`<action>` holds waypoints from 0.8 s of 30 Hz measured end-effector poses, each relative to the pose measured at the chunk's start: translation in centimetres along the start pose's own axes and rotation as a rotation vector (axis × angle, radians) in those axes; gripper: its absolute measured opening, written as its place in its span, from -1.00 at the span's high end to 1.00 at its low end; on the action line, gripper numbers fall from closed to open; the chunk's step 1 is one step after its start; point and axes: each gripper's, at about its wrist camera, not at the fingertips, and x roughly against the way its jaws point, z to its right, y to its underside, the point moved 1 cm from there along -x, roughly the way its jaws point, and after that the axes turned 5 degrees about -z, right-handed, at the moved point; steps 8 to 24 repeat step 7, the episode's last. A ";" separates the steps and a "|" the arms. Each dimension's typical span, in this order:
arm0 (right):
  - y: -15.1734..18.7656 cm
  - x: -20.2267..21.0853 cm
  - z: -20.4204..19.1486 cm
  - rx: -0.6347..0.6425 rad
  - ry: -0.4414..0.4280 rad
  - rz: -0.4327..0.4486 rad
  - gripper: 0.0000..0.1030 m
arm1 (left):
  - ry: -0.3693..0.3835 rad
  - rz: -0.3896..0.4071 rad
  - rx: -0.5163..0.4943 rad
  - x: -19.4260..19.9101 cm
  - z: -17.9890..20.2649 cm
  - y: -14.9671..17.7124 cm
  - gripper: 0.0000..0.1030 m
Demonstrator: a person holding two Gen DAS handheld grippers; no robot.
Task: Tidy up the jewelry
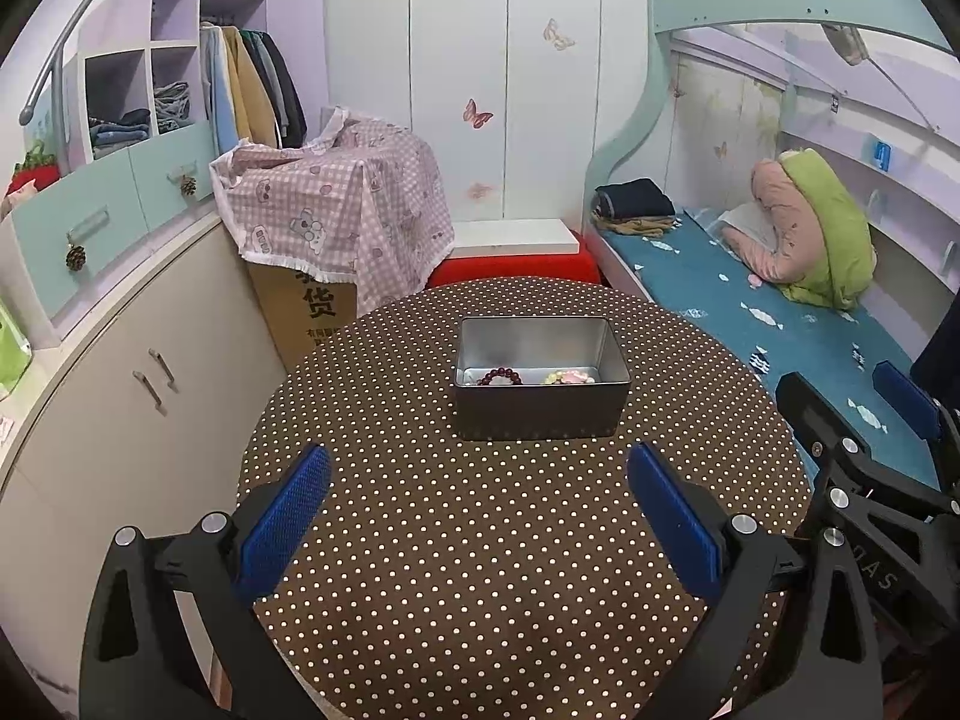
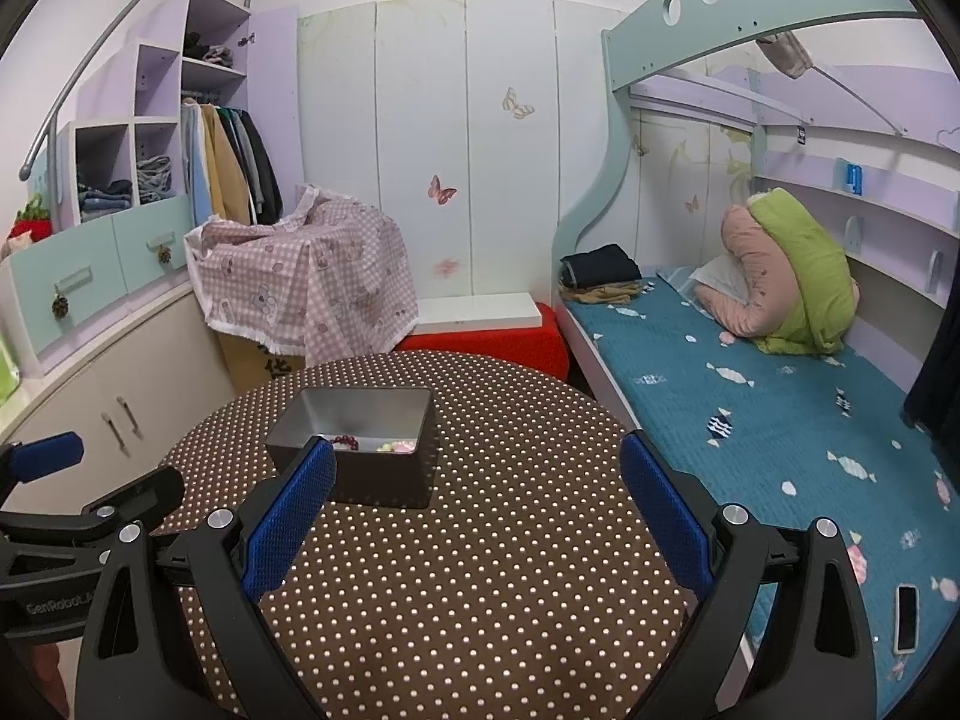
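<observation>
I am holding my left gripper (image 1: 479, 483) and right gripper (image 2: 478, 477) wide apart over the table's (image 1: 420, 570) near edge, gripping nothing. The tin (image 1: 540, 414) is sitting mid-table holding a red bracelet (image 1: 499, 377). Only my right camera is showing a phone (image 2: 906, 618) on the bed (image 2: 780, 450).

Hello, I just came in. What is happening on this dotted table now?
A person holds two grippers above the round dotted table, tidying jewelry. The left gripper and the right gripper are both open and hold nothing. An open metal tin stands on the table ahead of them. Inside it lie a dark red bead bracelet and a pale pastel bracelet. No other jewelry shows on the table.
</observation>
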 end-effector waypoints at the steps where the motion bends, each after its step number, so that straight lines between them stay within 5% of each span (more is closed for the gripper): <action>1: 0.0 0.0 0.0 0.000 -0.001 -0.002 -0.80 | -0.001 -0.001 0.000 0.0 0.0 0.0 -0.87; 24: 0.0 0.0 0.1 -0.002 -0.002 -0.004 -0.80 | -0.005 -0.003 0.001 0.1 0.0 0.0 -0.87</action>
